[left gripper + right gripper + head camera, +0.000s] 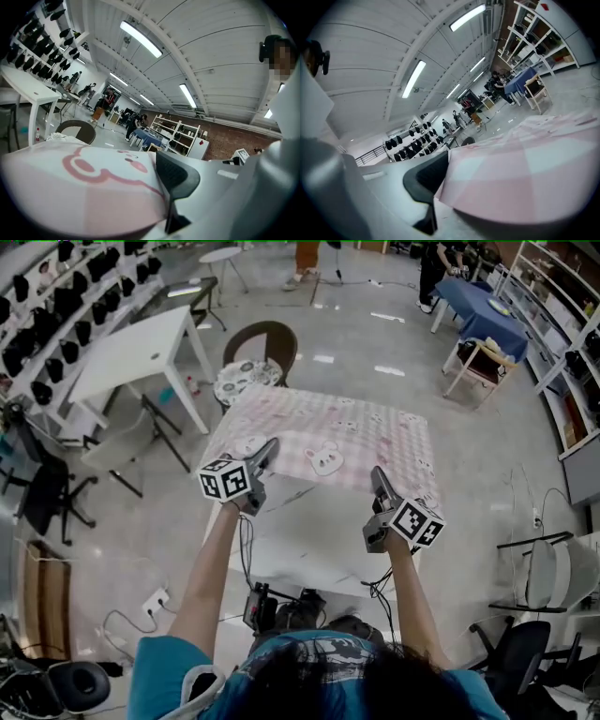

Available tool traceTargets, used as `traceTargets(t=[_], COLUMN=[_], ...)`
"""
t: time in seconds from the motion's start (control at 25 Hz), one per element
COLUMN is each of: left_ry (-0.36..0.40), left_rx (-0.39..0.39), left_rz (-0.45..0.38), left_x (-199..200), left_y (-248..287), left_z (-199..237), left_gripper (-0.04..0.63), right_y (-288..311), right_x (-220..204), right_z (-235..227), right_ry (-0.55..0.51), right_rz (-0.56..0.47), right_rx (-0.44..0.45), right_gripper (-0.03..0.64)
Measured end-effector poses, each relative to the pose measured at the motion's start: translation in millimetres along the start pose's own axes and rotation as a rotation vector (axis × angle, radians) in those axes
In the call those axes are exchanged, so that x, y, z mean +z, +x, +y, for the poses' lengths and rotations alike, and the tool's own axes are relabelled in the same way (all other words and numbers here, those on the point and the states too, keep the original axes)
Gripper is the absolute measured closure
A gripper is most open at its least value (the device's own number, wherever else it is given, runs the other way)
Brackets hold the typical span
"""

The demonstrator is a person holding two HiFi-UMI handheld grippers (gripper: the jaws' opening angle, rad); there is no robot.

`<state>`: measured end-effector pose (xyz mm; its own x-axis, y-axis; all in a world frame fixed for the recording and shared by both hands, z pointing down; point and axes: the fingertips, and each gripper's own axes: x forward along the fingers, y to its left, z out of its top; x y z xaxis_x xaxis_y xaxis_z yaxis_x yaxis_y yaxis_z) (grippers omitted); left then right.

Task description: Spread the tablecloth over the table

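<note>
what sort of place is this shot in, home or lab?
Probably a large lab or workshop hall, not a home: wall racks of dark gear, open shelving units, long ceiling strip lights.

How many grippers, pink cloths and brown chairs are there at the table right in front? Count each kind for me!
Grippers: 2 (left gripper, right gripper)
Pink tablecloth: 1
Brown chair: 1
Total: 4
</note>
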<state>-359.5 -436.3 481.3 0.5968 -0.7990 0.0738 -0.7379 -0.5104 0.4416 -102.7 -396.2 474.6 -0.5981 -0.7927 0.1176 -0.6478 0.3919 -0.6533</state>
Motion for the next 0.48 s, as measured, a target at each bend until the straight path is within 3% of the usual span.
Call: traceTargets(t=[0.48], left_ry=[-0.141], left_rx=[0.06], left_rz=[0.027], left_x=[-74.4], left_y=[-79.2], left_z=[-42.8], left_gripper=[0.522], right_y=[-78.5], right_x=[-67.7], right_z=[7.2], right_ry=[0.155], right_rz=[0.057], right_rx=[0.06], right_gripper=[0.592])
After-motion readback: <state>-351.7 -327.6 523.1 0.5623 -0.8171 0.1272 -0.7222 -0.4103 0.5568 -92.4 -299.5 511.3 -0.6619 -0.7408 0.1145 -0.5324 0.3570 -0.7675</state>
